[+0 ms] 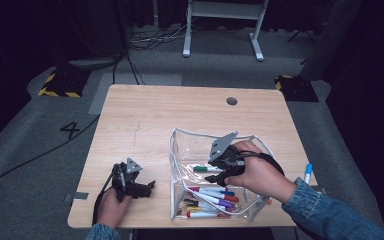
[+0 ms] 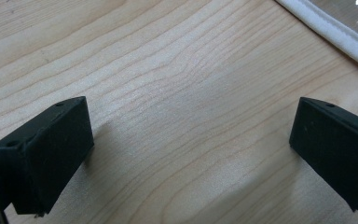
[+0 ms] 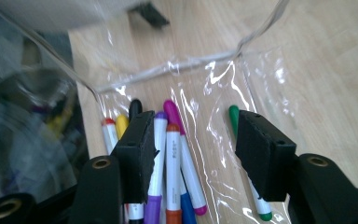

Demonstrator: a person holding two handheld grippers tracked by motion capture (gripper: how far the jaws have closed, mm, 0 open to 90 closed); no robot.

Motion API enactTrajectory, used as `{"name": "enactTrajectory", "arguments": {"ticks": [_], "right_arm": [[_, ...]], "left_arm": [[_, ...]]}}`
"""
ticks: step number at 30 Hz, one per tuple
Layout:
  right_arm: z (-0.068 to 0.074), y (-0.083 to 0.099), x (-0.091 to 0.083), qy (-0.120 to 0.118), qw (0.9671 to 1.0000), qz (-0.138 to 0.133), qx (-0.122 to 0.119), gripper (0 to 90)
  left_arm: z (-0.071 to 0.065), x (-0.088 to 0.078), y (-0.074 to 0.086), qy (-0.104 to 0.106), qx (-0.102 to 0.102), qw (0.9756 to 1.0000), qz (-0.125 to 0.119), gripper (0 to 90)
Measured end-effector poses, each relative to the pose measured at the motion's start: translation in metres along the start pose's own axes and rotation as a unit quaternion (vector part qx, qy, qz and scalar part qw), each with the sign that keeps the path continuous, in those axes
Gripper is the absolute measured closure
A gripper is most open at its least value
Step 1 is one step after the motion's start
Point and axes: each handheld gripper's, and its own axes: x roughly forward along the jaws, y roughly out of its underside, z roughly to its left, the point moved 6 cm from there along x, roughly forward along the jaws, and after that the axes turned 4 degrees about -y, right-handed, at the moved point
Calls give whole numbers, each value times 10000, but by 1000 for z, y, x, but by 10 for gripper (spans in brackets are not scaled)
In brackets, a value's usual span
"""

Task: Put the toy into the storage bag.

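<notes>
A clear plastic pouch point(image 1: 180, 131) with white trim stands open on the wooden table point(image 1: 145, 115). Several markers point(image 1: 212, 196) lie in a heap at its bottom. A green marker point(image 1: 207, 169) lies apart from them, farther back in the pouch. My right gripper point(image 1: 211, 172) reaches down into the pouch. Its jaws stand open above the markers point(image 3: 172, 154) with nothing between the pads point(image 3: 193, 149); the green marker point(image 3: 233, 114) lies under the right jaw. My left gripper point(image 1: 147, 187) rests low on the table left of the pouch, open over bare wood point(image 2: 191, 154).
A blue-capped marker point(image 1: 308, 172) lies on the table's right edge, outside the pouch. A round cable hole point(image 1: 231, 101) sits near the back edge. The pouch's white trim point(image 2: 335, 32) lies just beyond my left jaws. Floor cables and a desk frame stand behind the table.
</notes>
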Motion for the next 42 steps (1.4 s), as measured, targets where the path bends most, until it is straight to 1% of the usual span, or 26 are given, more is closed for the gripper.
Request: {"name": "enactTrajectory", "arguments": {"ticks": [2, 4, 7, 9, 10, 11, 13, 15, 18, 21, 25, 26, 27, 28, 29, 30, 33, 35, 36, 37, 38, 39, 40, 42], "right_arm": [[1, -2, -12, 39, 9997, -213, 97, 473], [1, -3, -24, 73, 9992, -361, 153, 470], [-2, 1, -47, 189, 9973, -600, 386, 477], [-5, 5, -60, 277, 9958, -711, 507, 477], [-8, 10, -68, 318, 9941, -802, 652, 477], [-9, 13, -72, 345, 9933, -837, 723, 478], [-15, 26, -86, 499, 9905, -916, 901, 478], [-19, 38, -95, 588, 9879, -950, 1071, 480], [-25, 60, -109, 741, 9831, -994, 1348, 481], [-32, 82, -123, 925, 9777, -1040, 1575, 480], [-40, 112, -141, 1148, 9682, -1117, 1923, 481], [-42, 121, -146, 1229, 9644, -1140, 2046, 481], [-44, 129, -148, 1290, 9614, -1130, 2150, 480], [-45, 135, -150, 1335, 9595, -1118, 2212, 479], [-45, 135, -150, 1335, 9595, -1118, 2212, 479], [-50, 154, -154, 1449, 9527, -1082, 2443, 478], [-56, 174, -155, 1546, 9470, -980, 2640, 476], [-61, 190, -155, 1630, 9418, -871, 2806, 475], [-63, 199, -154, 1666, 9390, -819, 2896, 476], [-66, 211, -152, 1713, 9351, -758, 3009, 475], [-69, 220, -149, 1743, 9324, -711, 3086, 475], [-71, 226, -147, 1756, 9301, -682, 3154, 475], [-74, 237, -143, 1762, 9261, -604, 3281, 475], [-78, 253, -135, 1769, 9201, -543, 3453, 476]], "left_arm": [[0, 0, 0, -2, -1, 10000, 2, 0], [0, 0, 0, 0, -1, 10000, 0, 0], [0, 0, 0, -1, 2, 10000, 1, 0], [0, 0, 0, 0, -1, 10000, 1, 0], [0, 0, 0, 0, -1, 10000, 1, 0], [0, 0, 0, 0, -2, 10000, 2, 0], [0, 0, 0, 0, -3, 10000, 4, 0], [0, 0, 0, -1, -3, 10000, 5, 0], [0, 0, 0, 0, -2, 10000, 2, 0], [0, 0, 0, 1, -1, 10000, 3, 0], [0, 0, 0, -1, -1, 10000, 2, 0], [0, 0, 0, -1, -2, 10000, 5, 0], [0, 0, 0, 0, -3, 10000, 1, 0], [0, 0, 0, -2, -3, 10000, 4, 0], [0, 0, 0, -2, -3, 10000, 4, 0], [0, 0, 0, -1, -3, 10000, 1, 0], [0, 0, 0, -6, -4, 10000, 5, 0], [0, 0, 0, -2, -5, 10000, 2, 0], [0, 0, 0, 0, -4, 10000, -2, 0], [0, 0, 0, -2, -3, 10000, -1, 0], [0, 0, 0, -1, -4, 10000, -1, 0], [0, 0, 0, -1, -2, 10000, 0, 0], [0, 0, 0, -1, -3, 10000, 0, 0], [0, 0, 0, -2, -5, 10000, 2, 0]]}}
